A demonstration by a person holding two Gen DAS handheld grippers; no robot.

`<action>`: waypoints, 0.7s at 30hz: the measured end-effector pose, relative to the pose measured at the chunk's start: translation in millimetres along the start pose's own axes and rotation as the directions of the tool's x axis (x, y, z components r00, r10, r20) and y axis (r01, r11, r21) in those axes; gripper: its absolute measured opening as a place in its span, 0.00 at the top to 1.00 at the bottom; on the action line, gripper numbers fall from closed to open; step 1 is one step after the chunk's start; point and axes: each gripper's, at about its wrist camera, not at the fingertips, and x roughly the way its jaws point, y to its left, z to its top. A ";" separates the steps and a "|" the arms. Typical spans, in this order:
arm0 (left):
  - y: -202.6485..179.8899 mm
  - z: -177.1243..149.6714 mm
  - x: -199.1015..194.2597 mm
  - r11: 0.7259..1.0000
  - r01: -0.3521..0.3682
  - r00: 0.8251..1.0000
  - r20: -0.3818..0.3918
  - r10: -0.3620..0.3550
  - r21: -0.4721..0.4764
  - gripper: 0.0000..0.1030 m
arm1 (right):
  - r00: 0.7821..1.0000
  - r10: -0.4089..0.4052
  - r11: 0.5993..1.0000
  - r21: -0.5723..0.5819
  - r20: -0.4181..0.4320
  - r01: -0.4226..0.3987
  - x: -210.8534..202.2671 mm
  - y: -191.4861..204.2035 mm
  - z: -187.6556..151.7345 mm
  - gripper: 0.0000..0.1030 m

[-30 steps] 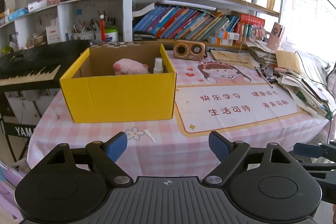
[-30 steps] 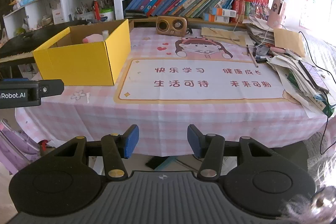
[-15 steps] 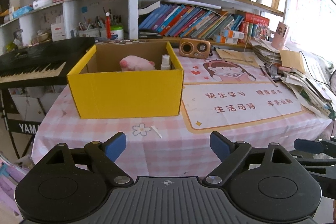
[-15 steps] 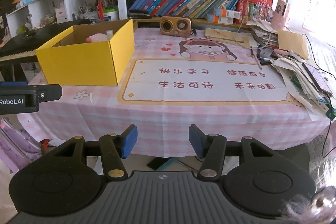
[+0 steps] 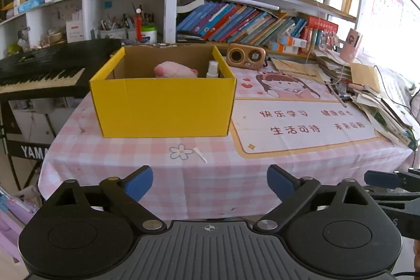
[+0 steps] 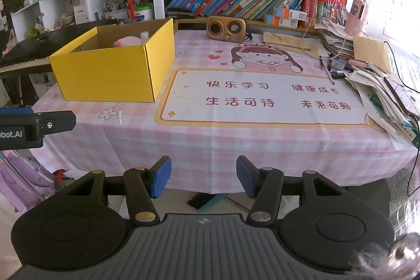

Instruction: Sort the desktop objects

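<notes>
Table [image 5: 136, 162] under pink-and-white checked cloth: near edge facing both cameras, right end buried beneath a heap of loose papers [image 5: 380, 106], surface there not visible.

Open yellow cardboard box [image 5: 162, 106]: on the table's left part, long axis running across the left-wrist view; floor of the box hidden by its front wall.

Pink plush toy [image 5: 174, 70]: inside the box, only its top showing above the rim, lying lengthwise along the box's long axis; facing direction not discernible.

Small white spray bottle [image 5: 212, 69]: inside the box at the right wall, upright, nozzle end up, lower part hidden.

Left gripper [image 5: 210, 181]: off the table's near edge, angled down toward the box, blue-padded jaws spread wide and opening, nothing between them.

Right gripper [image 6: 203, 177]: off the near edge, angled down, jaws partly apart, nothing between them.
</notes>
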 end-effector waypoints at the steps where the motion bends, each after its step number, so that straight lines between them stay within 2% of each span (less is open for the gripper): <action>1: 0.9 -0.3 -0.6 1.000 -0.005 1.000 0.002 0.005 -0.002 0.06 | 1.000 0.000 1.000 0.002 0.001 0.000 0.1 -0.1 -0.1 0.48; 4: 3.6 -0.7 -0.9 1.000 -0.023 1.000 0.000 0.023 -0.006 0.02 | 1.000 -0.001 1.000 0.020 0.005 0.001 0.8 -1.2 0.6 0.46; 9: 10.0 -1.3 3.4 1.000 -0.017 0.999 -0.033 0.016 -0.020 0.01 | 1.000 -0.006 1.000 0.027 -0.008 0.006 6.6 -0.7 1.8 0.41; 12: 9.7 -2.2 6.4 0.999 -0.032 0.998 -0.048 0.031 -0.006 0.01 | 1.000 -0.008 1.000 0.027 -0.017 0.009 9.9 0.8 2.2 0.36; 17: 4.5 -1.3 6.9 0.999 -0.033 0.999 -0.040 0.034 0.030 0.01 | 0.999 -0.027 0.999 0.019 -0.025 0.028 13.0 3.9 3.3 0.20; 21: 3.8 -0.4 8.5 0.999 -0.028 0.999 -0.043 0.030 0.035 0.01 | 0.999 -0.043 0.999 0.021 -0.023 0.044 16.0 3.9 4.9 0.19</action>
